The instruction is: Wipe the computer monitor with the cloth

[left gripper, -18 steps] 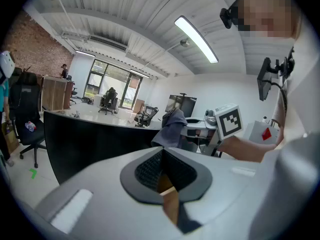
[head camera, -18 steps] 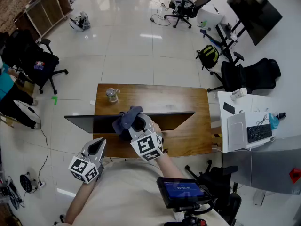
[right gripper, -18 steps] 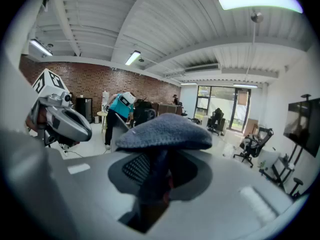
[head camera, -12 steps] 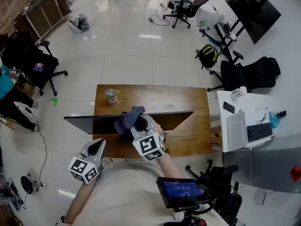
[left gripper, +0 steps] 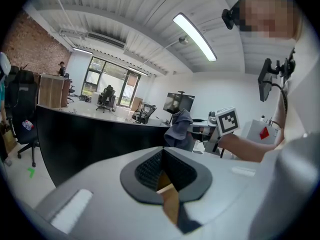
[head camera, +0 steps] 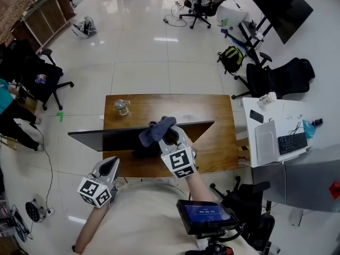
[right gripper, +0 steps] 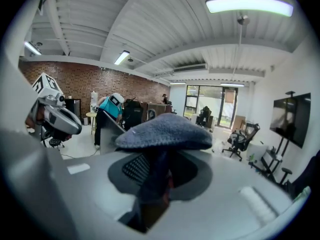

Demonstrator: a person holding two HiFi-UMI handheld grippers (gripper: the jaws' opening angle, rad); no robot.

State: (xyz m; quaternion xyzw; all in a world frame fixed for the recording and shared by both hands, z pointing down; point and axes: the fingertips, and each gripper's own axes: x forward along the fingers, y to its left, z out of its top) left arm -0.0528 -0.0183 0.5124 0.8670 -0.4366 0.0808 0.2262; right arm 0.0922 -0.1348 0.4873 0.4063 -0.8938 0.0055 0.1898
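Blue-grey cloth point(head camera: 158, 130), black monitor point(head camera: 106, 138) (brown table point(head camera: 175, 108))

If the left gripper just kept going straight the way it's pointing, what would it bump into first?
Most likely the monitor: its dark panel stands right ahead of the left gripper. Depth is hard to judge here, so that is only probable.

Glass jar point(head camera: 122, 107) on wooden table point(head camera: 212, 108); backpack point(head camera: 230, 59) on floor point(head camera: 149, 62); keyboard point(head camera: 292, 142) on white desk point(head camera: 281, 113).

My brown wooden table point(head camera: 215, 109) holds a flat black monitor point(head camera: 106, 138) just ahead of my left gripper point(head camera: 110, 164), and a small clear jar point(head camera: 121, 107) beyond.
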